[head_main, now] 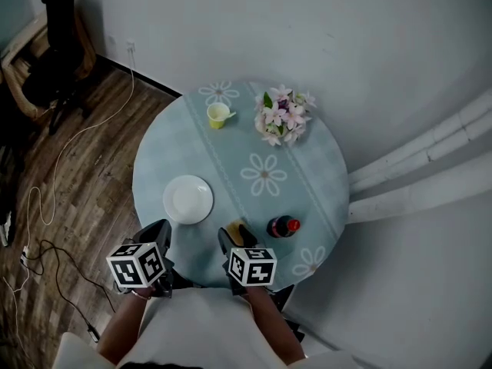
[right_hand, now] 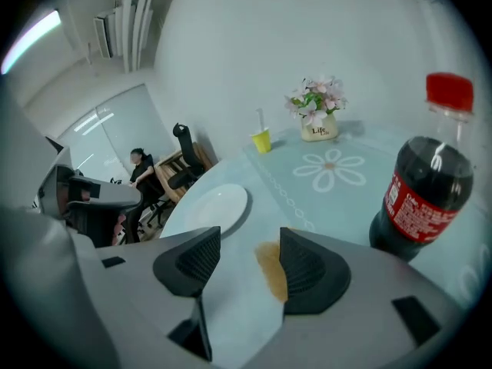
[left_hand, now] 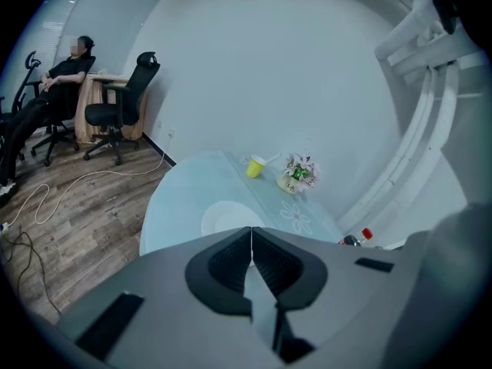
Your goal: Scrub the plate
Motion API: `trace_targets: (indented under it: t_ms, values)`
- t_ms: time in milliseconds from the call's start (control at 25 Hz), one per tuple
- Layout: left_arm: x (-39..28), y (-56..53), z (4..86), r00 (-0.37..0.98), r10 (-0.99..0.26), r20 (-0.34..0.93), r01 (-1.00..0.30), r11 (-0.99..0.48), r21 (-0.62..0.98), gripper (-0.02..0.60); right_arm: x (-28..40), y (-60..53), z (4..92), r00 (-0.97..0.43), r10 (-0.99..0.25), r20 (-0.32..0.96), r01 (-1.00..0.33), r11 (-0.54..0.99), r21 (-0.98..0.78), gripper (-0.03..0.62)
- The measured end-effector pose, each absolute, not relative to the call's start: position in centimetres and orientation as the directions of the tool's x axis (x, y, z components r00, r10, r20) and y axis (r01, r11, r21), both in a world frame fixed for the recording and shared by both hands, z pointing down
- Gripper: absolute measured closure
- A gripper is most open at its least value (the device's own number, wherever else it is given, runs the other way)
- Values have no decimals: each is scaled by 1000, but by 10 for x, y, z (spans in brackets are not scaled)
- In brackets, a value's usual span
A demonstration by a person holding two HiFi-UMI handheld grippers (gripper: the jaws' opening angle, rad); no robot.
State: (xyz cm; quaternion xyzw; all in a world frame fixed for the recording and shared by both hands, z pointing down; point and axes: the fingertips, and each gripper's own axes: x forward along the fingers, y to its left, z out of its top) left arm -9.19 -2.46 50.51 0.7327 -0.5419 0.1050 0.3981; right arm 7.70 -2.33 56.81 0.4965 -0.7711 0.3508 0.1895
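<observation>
The white plate [head_main: 188, 199] lies empty on the round table [head_main: 315, 167], near its front left; it also shows in the left gripper view [left_hand: 223, 218] and the right gripper view [right_hand: 216, 205]. A yellow sponge [head_main: 234, 230] lies on the cloth right of the plate. My right gripper [head_main: 235, 237] stands open just over the sponge [right_hand: 270, 270], which shows between the jaws, close to the right-hand one and not pinched. My left gripper [head_main: 160, 234] hovers at the table's near edge below the plate, shut [left_hand: 251, 234] with nothing in it.
A cola bottle [head_main: 283, 227] with a red cap stands just right of my right gripper, close in its view [right_hand: 419, 194]. A yellow cup [head_main: 218, 115] and a flower pot [head_main: 284, 116] stand at the far side. Wooden floor with cables [head_main: 46, 206] and office chairs [left_hand: 115, 110] lie to the left.
</observation>
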Motion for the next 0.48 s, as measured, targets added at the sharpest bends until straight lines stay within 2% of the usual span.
trace_targets:
  t_ms: [480]
  values:
    - [-65,-25,485,434,-733,523,-858,-159,489,569,93,-16,518,-490,-677,549,-867,318,-383,375]
